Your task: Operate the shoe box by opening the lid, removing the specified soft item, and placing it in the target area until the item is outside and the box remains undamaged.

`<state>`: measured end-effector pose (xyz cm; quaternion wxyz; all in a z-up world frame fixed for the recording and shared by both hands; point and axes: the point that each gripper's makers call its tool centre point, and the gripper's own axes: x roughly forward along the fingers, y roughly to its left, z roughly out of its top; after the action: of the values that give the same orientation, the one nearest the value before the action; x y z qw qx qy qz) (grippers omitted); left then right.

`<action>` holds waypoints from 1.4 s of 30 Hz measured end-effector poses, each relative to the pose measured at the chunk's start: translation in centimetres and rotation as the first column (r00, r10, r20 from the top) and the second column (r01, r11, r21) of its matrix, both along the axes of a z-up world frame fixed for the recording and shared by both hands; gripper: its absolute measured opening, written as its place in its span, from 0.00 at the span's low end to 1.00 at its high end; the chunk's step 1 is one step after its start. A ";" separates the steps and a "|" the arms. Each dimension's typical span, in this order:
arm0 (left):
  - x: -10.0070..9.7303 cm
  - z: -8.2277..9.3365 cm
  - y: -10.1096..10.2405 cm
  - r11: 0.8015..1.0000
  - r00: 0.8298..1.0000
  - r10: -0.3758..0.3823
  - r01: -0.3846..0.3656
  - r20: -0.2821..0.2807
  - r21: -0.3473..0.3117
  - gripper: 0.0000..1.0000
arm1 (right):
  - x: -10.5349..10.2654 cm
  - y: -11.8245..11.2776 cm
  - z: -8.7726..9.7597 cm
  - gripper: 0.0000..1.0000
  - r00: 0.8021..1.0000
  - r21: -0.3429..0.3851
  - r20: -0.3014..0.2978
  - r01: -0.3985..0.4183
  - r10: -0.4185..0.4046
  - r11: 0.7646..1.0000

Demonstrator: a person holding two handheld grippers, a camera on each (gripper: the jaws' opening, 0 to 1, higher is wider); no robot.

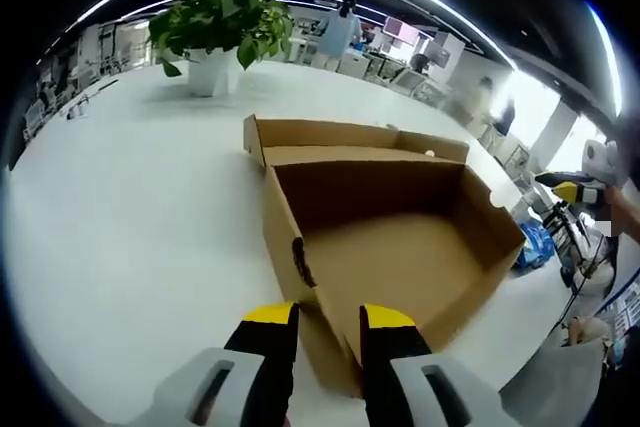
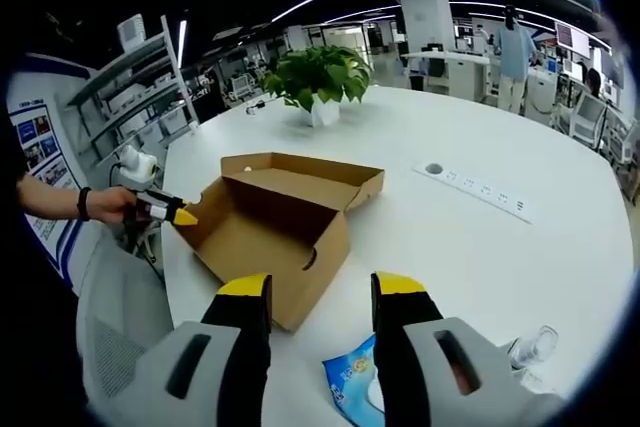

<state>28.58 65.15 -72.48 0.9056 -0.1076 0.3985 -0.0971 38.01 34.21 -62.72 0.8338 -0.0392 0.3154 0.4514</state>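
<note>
Both grippers [image 1: 330,322] [image 2: 322,292] gape (holding nothing)

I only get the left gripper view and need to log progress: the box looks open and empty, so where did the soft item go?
Observer: A blue soft packet lies on the white table, outside the cardboard box, just below the right hand-held gripper.
Operator: Is that gripper holding it?
Observer: No, its jaws stand apart with nothing between them.
Operator: Anything else near the packet?
Observer: A crumpled clear plastic piece lies to its right, and a white power strip sits farther back.
</note>
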 end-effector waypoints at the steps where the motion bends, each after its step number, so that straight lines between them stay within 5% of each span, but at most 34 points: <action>1: 0.0 0.0 0.0 1.000 1.000 -0.004 0.004 -0.001 0.001 0.24 | 0.0 0.0 0.0 0.37 1.000 0.001 0.000 0.000 0.000 1.000; 31: -1.5 0.1 -0.5 0.997 0.998 -0.060 0.059 -0.017 -0.044 0.22 | 5.1 4.5 -1.4 0.34 0.996 0.026 -0.034 0.087 -0.086 0.996; 42: -1.8 0.0 -0.7 0.996 0.996 -0.084 0.083 -0.020 -0.035 0.21 | 8.1 5.5 -3.6 0.34 0.988 -0.019 -0.062 0.140 -0.140 0.990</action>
<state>26.77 64.47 -72.48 0.8945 -0.1074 0.4107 -0.1406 46.09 39.76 -66.28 0.8528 -0.0088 0.3467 0.3905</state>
